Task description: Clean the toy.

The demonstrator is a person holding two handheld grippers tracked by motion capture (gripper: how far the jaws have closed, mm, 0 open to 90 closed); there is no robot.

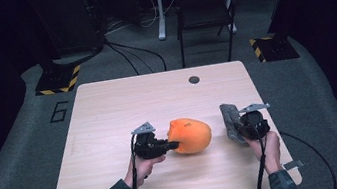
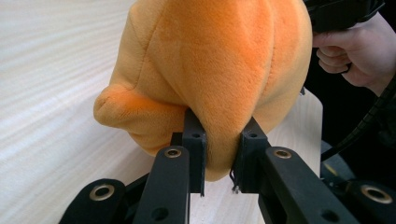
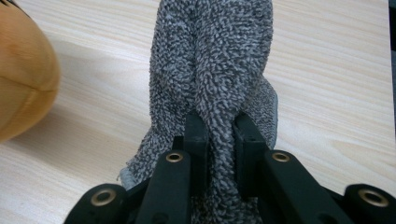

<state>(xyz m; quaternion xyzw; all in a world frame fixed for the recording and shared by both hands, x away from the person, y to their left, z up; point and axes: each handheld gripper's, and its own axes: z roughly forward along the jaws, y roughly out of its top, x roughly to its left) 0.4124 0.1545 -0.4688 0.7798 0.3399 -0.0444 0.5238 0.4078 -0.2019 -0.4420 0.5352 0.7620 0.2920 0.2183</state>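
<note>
Orange plush (image 1: pixel 191 134) lies near the middle of my pale wooden table (image 1: pixel 108 113), a folding chair (image 1: pixel 203 3) beyond on grey carpet. My left gripper (image 1: pixel 173 145) pinches its fabric; my right gripper (image 1: pixel 237 129) clamps a grey towel (image 1: pixel 231 120) beside it.

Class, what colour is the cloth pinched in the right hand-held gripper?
Mottled grey; the cloth shows best in the right gripper view.

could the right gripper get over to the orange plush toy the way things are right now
Probably not yet. The right gripper is shut on the grey cloth, so its jaws are taken. The path itself looks free: bare table lies between it and the orange plush toy, which the left gripper is pinching.
</note>
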